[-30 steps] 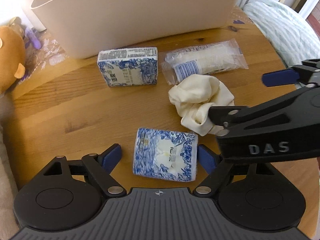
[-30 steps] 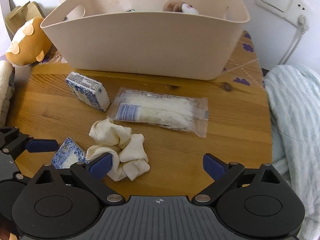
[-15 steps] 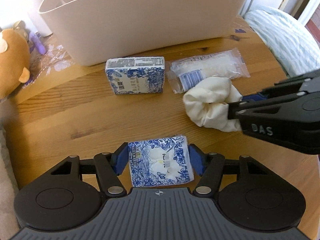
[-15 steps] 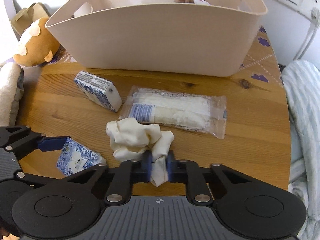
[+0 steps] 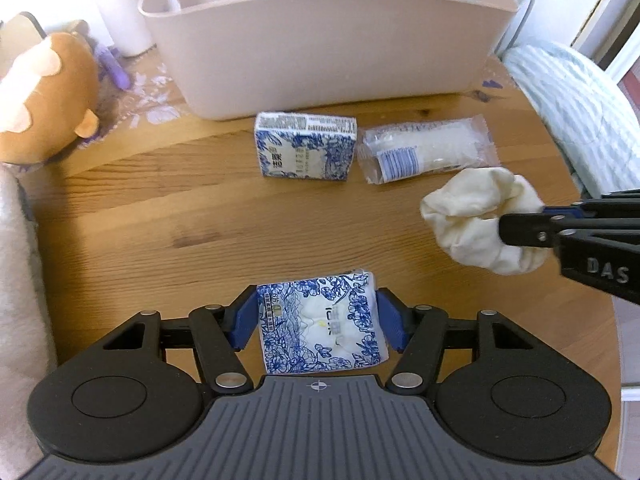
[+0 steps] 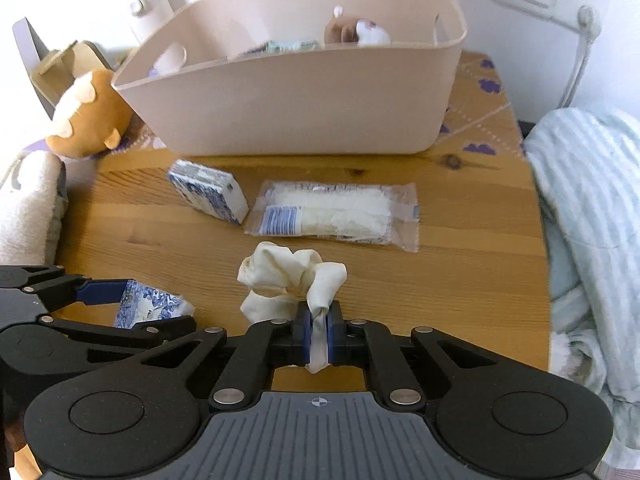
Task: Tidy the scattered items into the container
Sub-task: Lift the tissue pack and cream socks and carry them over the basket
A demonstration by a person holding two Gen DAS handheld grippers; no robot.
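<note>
Low in the centre of each view, you've got both grippers loaded: left gripper fingers squeeze the soft tissue pack by its sides, right gripper pinches one floppy fold of the cream cloth. Both look light, so they should lift easily toward the bin up top.

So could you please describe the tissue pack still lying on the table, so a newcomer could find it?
Start at the big beige tub on the wooden table. Just in front lies a blue-and-white floral tissue pack, beside a clear plastic packet. Unlike its twin, no gripper holds it.
</note>
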